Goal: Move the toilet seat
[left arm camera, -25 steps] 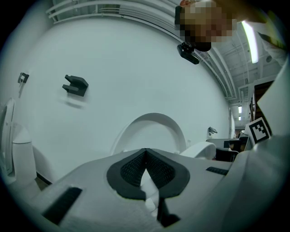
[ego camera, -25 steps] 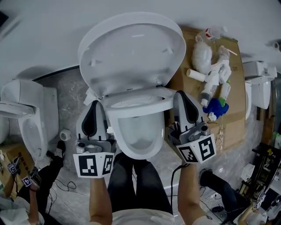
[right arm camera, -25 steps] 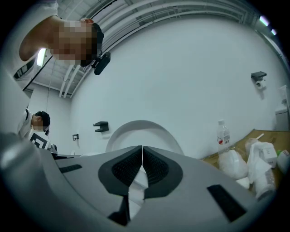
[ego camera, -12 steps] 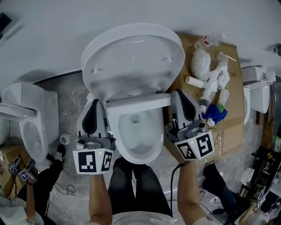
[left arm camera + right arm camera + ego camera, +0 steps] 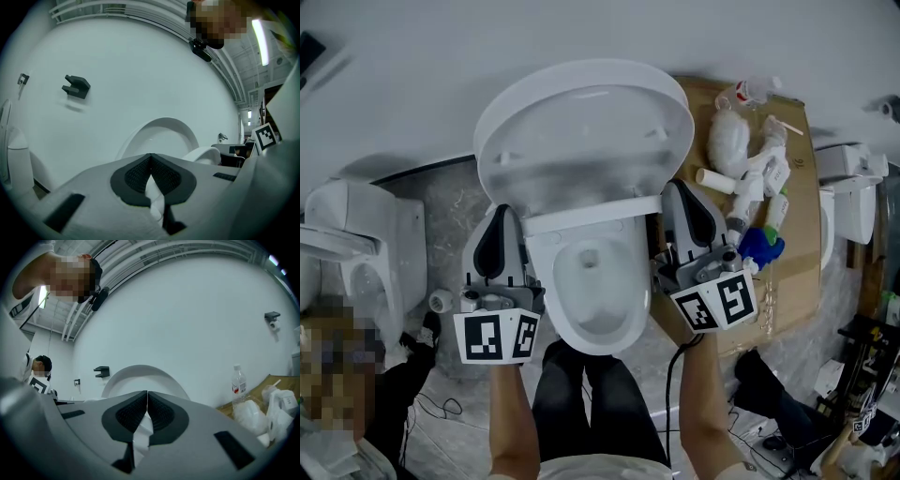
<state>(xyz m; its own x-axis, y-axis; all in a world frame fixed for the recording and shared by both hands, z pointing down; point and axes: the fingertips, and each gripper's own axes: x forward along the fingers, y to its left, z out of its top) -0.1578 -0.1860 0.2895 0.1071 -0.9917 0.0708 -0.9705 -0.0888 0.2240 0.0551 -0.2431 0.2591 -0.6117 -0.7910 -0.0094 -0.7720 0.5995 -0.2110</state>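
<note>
Toilet seat: we see the toilet seat [image 5: 592, 217] lifted well off the toilet bowl [image 5: 598, 305], steeply tilted and nearly edge-on in the head view, a white band across the back of the bowl
Lid: the lid [image 5: 581, 131] stands open behind the seat, leaning towards the wall
Left gripper: the left gripper [image 5: 504, 214] has its jaws closed tip to tip; its tips sit at the seat's left end, and we cannot tell whether they touch it
Right gripper: the right gripper [image 5: 678, 190] is likewise closed, its pads meeting, with its tips at the seat's right end
Between the pads: we make out only a white sliver low behind each pair of pads and cannot say what it is; nothing looks clamped
Key relation: the seat's visible band runs from left to right between the two grippers, its hinge at the back by the lid; neither hand is nearer, one flanks each end
Our reading: we judge the seat is borne from the sides, close to resting against the lid
Nearby: a cardboard sheet [image 5: 797, 234] with bottles lies just right of the right gripper
</note>
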